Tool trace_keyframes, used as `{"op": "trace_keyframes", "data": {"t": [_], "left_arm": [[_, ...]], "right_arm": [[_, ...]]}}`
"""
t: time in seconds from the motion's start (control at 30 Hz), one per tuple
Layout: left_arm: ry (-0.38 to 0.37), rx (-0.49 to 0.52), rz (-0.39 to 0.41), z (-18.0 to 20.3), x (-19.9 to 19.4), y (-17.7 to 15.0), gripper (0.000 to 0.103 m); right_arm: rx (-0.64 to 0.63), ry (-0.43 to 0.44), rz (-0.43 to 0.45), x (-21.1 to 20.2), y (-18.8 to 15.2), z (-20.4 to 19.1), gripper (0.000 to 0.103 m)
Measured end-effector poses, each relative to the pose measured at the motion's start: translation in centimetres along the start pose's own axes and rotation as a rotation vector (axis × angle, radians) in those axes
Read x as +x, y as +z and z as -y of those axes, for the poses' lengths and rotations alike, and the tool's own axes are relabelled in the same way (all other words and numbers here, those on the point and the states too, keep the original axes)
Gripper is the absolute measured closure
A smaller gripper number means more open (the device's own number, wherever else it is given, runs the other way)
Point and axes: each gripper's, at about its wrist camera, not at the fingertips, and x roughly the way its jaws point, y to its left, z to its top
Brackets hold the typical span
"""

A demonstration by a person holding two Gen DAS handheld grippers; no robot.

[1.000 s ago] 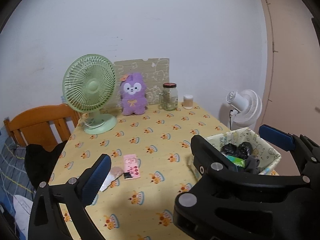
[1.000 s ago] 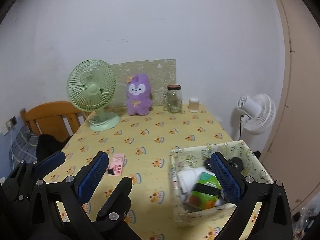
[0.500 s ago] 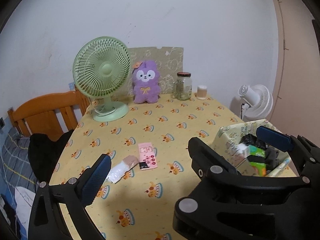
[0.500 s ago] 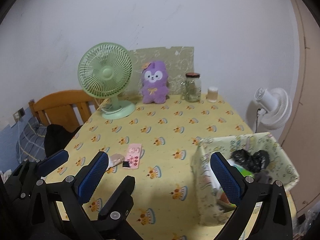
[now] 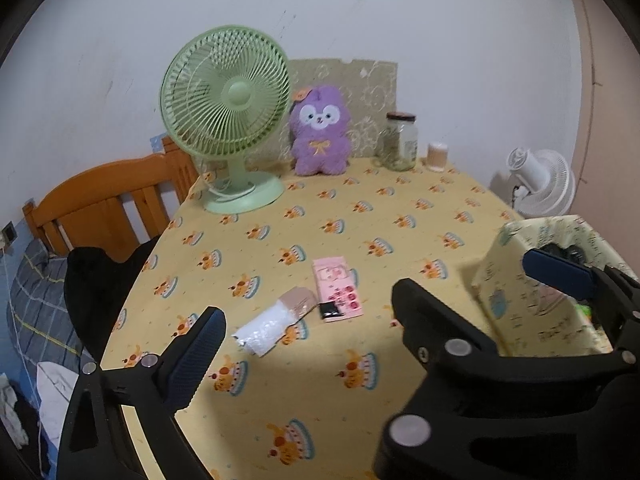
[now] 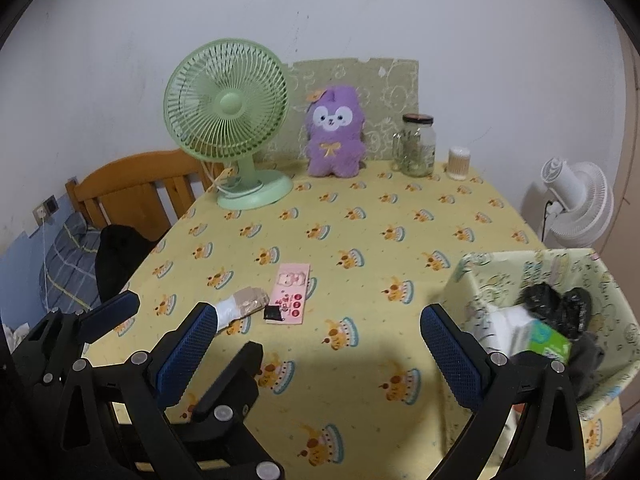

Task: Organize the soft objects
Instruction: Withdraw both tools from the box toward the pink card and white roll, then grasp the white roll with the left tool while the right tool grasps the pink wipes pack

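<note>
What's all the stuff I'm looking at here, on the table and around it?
Desk fan: 1, green, back left of table.
Plush toy: 1, purple, back centre, against a patterned board.
Glass jar: 1, clear, right of plush.
Small container: 1, beige, right of jar.
Pink card: 1, table centre.
Sock: 1, white and tan, left of card.
Fabric basket: 1, pale yellow, right edge, holding soft items.
Tablecloth: 1, yellow.
Chair: 1, wooden, left.
Floor fan: 1, white, right.
Left gripper: open.
Right gripper: open.

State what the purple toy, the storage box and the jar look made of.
Purple toy: plush fabric, with a fuzzy matte pile. Storage box: probably printed cloth, since its walls sag and crease. Jar: see-through, likely glass, with a dark lid.
</note>
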Motion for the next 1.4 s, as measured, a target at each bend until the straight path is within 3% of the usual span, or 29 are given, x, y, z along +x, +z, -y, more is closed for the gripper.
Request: {"op": "trace_keyframes", "data": {"t": [0.33, 0.47, 0.73, 0.97, 1.03, 1.17, 1.4], "left_arm": [[0.046, 0.008, -0.073, -2.0, 4.1, -0.4, 0.009], [0.072, 0.039, -0.1, -2.2, 5.9, -0.4, 0.009], [0.111, 0.093, -0.172, -2.7, 9.2, -0.4, 0.011], [0.103, 0.075, -0.246, -3.0, 11.5, -0.7, 0.029], [0.13, 0.073, -0.252, -3.1, 11.7, -0.8, 0.036], [0.093, 0.04, -0.261, -3.7, 12.0, -0.9, 0.058], [0.1, -0.02, -0.259, -4.7, 12.5, -0.7, 0.065]], "right_arm": [[0.005, 0.019, -0.061, 4.2, -0.4, -0.7, 0.004], [-0.004, 0.019, -0.088, 5.8, -0.3, -0.7, 0.012], [0.004, 0.006, -0.152, 8.9, -0.5, -0.4, 0.013], [-0.001, 0.014, -0.202, 10.9, -0.6, -0.3, 0.018], [0.0, 0.021, -0.224, 11.5, -0.7, -0.4, 0.018], [-0.001, 0.024, -0.241, 12.2, -0.6, -0.8, 0.019], [0.004, 0.018, -0.251, 13.9, 0.0, -1.7, 0.019]]}}
